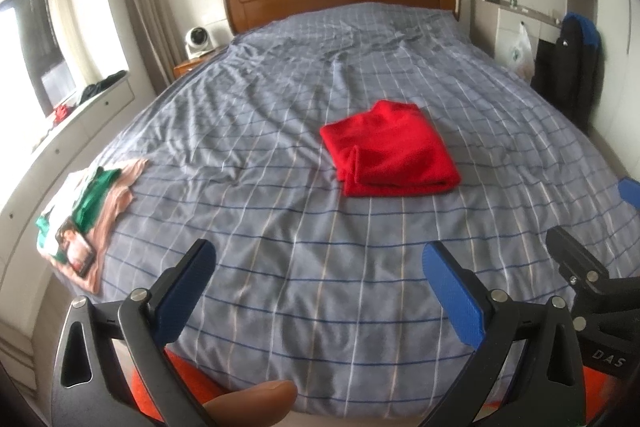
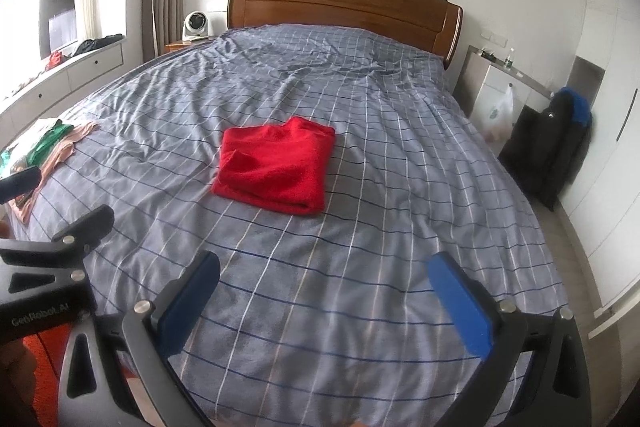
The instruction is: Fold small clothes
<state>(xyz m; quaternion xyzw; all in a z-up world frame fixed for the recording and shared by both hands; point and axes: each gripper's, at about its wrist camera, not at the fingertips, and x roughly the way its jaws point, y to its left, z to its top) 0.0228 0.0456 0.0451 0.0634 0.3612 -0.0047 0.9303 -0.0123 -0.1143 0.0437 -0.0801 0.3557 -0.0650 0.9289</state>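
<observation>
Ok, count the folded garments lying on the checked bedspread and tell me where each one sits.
1: the folded red fleece garment lies alone mid-bed on the grey-blue checked bedspread. The pink, green and white clothes pile at the left edge looks unfolded; folded pieces may hide in it.

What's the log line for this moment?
left tool open, empty | right tool open, empty | red garment folded on bed | clothes pile untouched
</observation>
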